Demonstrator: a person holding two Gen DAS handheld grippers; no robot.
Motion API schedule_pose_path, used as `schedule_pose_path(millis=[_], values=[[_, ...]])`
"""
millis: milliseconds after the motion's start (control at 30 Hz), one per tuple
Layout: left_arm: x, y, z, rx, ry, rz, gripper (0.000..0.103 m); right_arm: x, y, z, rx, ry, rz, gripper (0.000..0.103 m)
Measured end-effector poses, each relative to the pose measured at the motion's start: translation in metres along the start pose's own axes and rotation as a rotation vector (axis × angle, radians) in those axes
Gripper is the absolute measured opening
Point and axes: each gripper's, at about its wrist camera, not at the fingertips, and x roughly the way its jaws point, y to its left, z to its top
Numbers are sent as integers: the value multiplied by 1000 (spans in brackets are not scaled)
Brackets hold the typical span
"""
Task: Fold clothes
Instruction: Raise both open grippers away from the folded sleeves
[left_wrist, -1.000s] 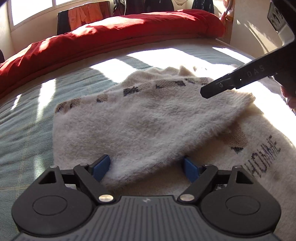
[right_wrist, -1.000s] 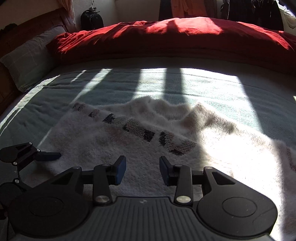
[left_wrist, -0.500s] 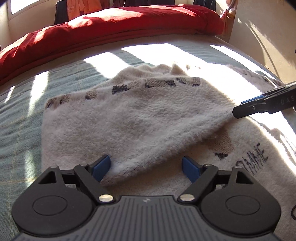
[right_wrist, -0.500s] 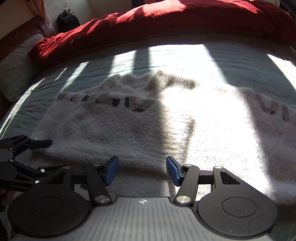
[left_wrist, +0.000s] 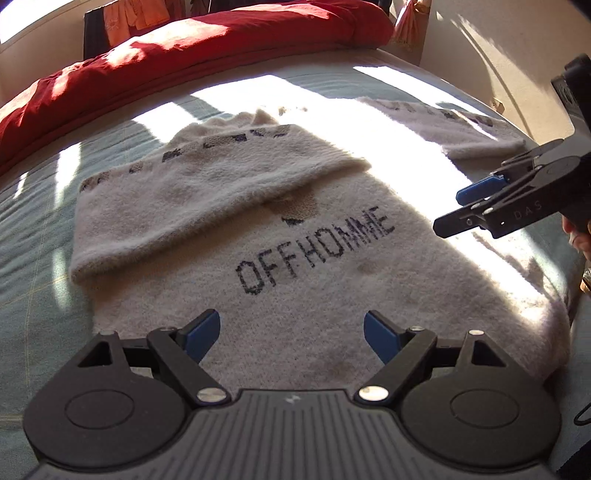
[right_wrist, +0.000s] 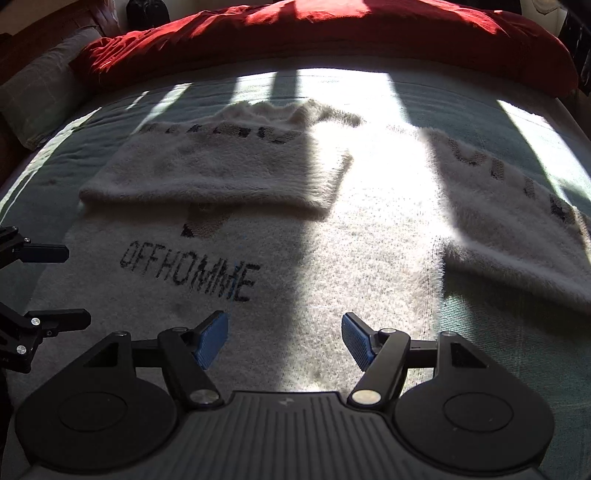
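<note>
On the bed (right_wrist: 498, 107) lies a soft, limp, fuzzy sweater (left_wrist: 332, 295); its outstretched sleeve (right_wrist: 517, 236) suits pinching at the cuff; both claws (left_wrist: 291, 336) (right_wrist: 284, 339) spread, empty.

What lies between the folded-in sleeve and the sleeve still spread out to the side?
Only the sweater's bare body panel, sunlit, with nothing resting on it. The right wrist view shows it, between the folded sleeve and the spread sleeve.
</note>
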Motion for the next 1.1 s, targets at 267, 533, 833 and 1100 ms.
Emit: schedule_pose_path(millis=[267,533,833,1100], values=[[-8,-43,-57,-71,55,4,85,6,11,-59,-29,39,-26,100],[-13,-41,-69,-171,65,-14,91,4,13,-76,-26,-6,-45,103],[0,-46,-55,-184,74,7,92,-11,8,-78,26,-2,-18,103],[11,-52,-44,-183,79,27,100,-23,-7,-90,156,48,61,103]])
